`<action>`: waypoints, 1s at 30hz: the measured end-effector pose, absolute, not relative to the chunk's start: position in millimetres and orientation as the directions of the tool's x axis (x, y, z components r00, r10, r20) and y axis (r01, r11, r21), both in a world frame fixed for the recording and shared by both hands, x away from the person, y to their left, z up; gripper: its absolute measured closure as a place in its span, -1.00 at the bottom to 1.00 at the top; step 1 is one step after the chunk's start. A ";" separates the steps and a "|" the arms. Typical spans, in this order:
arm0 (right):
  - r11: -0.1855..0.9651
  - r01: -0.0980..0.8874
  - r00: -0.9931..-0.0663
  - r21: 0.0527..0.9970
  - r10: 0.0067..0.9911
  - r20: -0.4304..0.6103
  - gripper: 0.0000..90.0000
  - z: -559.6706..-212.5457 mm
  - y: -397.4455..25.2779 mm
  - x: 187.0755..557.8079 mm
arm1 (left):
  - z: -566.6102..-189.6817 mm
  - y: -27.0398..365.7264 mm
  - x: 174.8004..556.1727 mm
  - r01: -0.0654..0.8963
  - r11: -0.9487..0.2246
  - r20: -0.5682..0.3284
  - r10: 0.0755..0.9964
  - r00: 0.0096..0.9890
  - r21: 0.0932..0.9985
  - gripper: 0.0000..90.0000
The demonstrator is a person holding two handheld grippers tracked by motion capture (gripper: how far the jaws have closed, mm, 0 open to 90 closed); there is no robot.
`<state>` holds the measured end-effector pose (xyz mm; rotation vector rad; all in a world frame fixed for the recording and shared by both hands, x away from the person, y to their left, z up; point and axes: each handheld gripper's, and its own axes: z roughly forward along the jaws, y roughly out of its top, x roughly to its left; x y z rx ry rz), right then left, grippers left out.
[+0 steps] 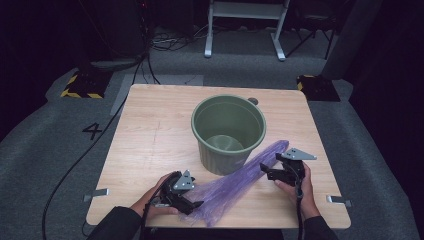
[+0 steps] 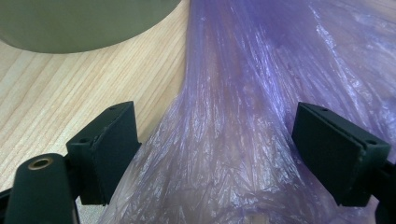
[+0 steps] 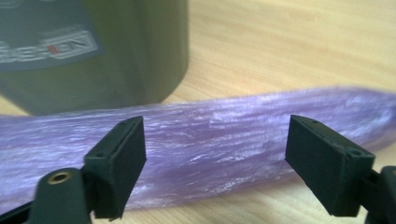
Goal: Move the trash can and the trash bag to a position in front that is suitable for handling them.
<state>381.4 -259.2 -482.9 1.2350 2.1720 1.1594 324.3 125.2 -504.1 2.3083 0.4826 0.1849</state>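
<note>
A purple plastic bag (image 1: 240, 175) lies stretched flat on the wooden table (image 1: 150, 135), just in front of the green bin (image 1: 228, 132) and touching its base on the near side. Its long axis runs on a diagonal: the bunched, wider end sits close to the person, and the narrow tip reaches away past the bin's right flank.

The left gripper (image 1: 192, 204) is at that bunched end, jaws spread wide with nothing pinched. In the left gripper view the bag (image 2: 243, 140) lies directly ahead and runs straight away from it, gathered between the two black pads (image 2: 109, 149) but not clamped by them, with the bin's wall (image 2: 84, 23) off to the upper left.

The right gripper (image 1: 272, 172) is further up the bag, jaws equally spread and empty. From its own view the bag (image 3: 224, 140) crosses sideways in front of the jaws, so this one meets the long axis broadside, with the bin (image 3: 93, 51) standing just beyond the plastic.

So each hand is already at its own part of the bag: the left nearest the crumpled end, the right nearest the thin end. To my eye the next move is simply to close on the plastic where it lies, and the left looks better lined up, since the film already sits between its pads
</note>
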 end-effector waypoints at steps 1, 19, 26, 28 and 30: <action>0.268 0.542 -0.521 0.797 0.851 0.068 -0.57 -485.9 -255.7 385.5 | -504.1 125.2 324.3 0.286 -0.643 -0.012 0.396 0.918 0.711 -0.67; 0.294 0.579 -0.476 0.761 0.879 0.022 0.20 -500.6 -248.1 412.3 | -503.8 124.5 338.0 0.268 -0.653 -0.009 0.371 0.929 0.709 -0.68; 0.292 0.564 -0.517 0.772 0.854 0.055 0.73 -501.4 -250.8 417.5 | -504.2 122.5 357.3 0.298 -0.635 -0.014 0.412 0.911 0.713 -0.69; 0.281 0.552 -0.529 0.785 0.846 0.069 0.79 -500.8 -252.2 417.7 | -504.2 121.8 360.7 0.299 -0.634 -0.013 0.415 0.910 0.713 -0.71; 0.275 0.527 -0.542 0.804 0.837 0.069 0.85 -498.6 -253.6 415.6 | -504.3 121.0 364.0 0.301 -0.637 -0.013 0.416 0.909 0.709 -0.75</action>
